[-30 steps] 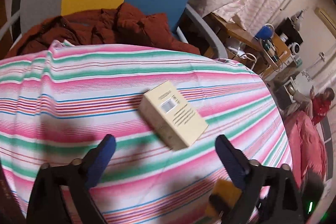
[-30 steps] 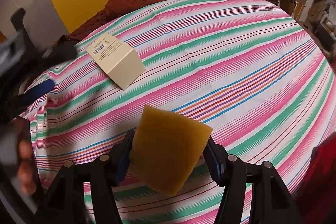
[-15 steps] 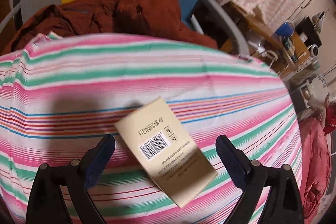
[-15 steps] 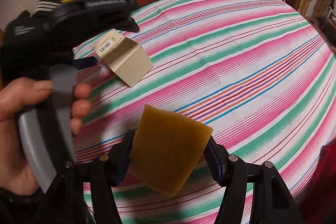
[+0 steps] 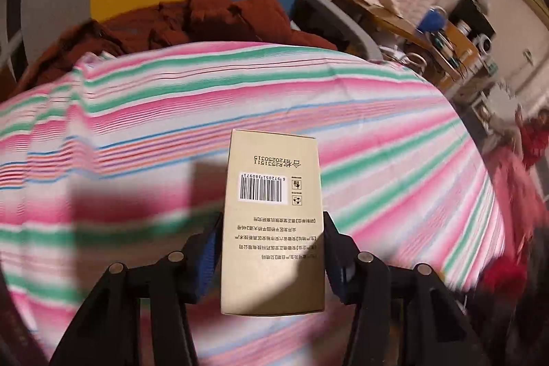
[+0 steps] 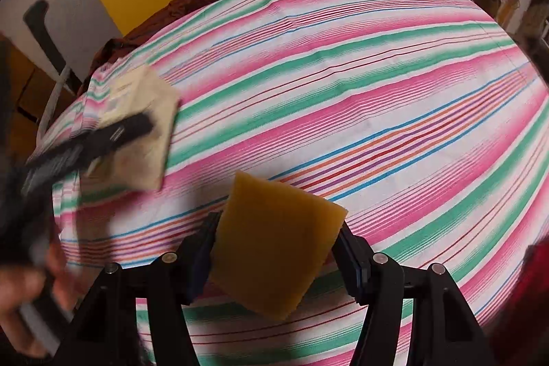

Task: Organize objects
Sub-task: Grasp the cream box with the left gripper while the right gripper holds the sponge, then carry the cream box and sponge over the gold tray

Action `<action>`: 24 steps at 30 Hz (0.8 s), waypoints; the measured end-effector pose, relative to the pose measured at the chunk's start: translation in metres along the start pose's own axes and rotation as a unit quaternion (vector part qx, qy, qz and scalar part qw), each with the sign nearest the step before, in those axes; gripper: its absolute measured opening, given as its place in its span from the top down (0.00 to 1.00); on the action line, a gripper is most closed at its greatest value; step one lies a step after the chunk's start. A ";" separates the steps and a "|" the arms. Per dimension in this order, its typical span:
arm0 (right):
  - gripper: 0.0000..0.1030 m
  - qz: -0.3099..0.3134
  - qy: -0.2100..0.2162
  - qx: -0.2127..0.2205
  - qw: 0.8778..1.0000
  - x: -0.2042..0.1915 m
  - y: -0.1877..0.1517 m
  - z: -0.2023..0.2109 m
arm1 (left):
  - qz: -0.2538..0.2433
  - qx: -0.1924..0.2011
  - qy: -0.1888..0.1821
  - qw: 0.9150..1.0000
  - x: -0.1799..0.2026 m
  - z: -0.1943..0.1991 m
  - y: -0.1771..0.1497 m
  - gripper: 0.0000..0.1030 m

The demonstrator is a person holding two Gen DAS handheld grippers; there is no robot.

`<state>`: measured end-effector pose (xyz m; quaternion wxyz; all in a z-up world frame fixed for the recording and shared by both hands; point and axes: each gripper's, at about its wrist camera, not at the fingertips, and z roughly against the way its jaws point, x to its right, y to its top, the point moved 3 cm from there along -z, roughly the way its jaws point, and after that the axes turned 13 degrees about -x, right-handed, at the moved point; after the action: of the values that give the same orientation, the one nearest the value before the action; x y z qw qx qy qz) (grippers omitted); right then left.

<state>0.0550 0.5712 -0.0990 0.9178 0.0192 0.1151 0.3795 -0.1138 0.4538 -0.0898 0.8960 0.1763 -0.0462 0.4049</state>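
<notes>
Left gripper (image 5: 272, 249) was clamped on the beige box (image 5: 272, 215), held above the striped tablecloth (image 5: 394, 160). The box's upper face showed a barcode reading 6972051380971, a stamp "R2531511 20250315" and small Chinese print, all upside down in the left wrist view. Right gripper (image 6: 276, 249) had its jaws closed on the yellow sponge (image 6: 274, 249), over the same cloth

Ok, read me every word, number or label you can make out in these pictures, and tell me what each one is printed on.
All on the tan cardboard box held in the left gripper, printed upside down in this view:
"R2531511" and "20250315", a stamped code line.
"6 972051 380971", under the barcode.
Several lines of small Chinese print: too small to read.
Yellow sponge in the right gripper: no text.
</notes>
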 end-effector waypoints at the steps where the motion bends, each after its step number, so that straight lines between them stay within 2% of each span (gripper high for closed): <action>1: 0.38 0.009 0.000 -0.003 1.000 -0.002 -0.001 -0.001 | -0.006 0.004 0.005 1.000 -0.002 0.007 -0.009 0.48; 6: 0.38 0.062 -0.018 -0.004 0.998 -0.022 -0.002 -0.005 | -0.034 0.034 0.024 0.999 -0.007 0.045 -0.068 0.48; 10: 0.38 0.097 -0.026 0.008 0.995 -0.039 -0.010 0.002 | -0.032 0.057 0.048 0.997 -0.015 0.063 -0.104 0.47; 16: 0.38 0.137 -0.020 0.020 0.990 -0.054 -0.014 0.003 | -0.013 0.062 0.065 0.996 -0.024 0.058 -0.131 0.47; 24: 0.39 0.172 -0.018 0.016 0.985 -0.071 -0.019 -0.002 | -0.013 0.070 0.099 0.993 -0.032 0.043 -0.142 0.50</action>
<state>0.0190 0.5080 -0.0898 0.8406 0.0602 0.1000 0.5290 -0.0271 0.3294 -0.0965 0.8867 0.1978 0.0730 0.4114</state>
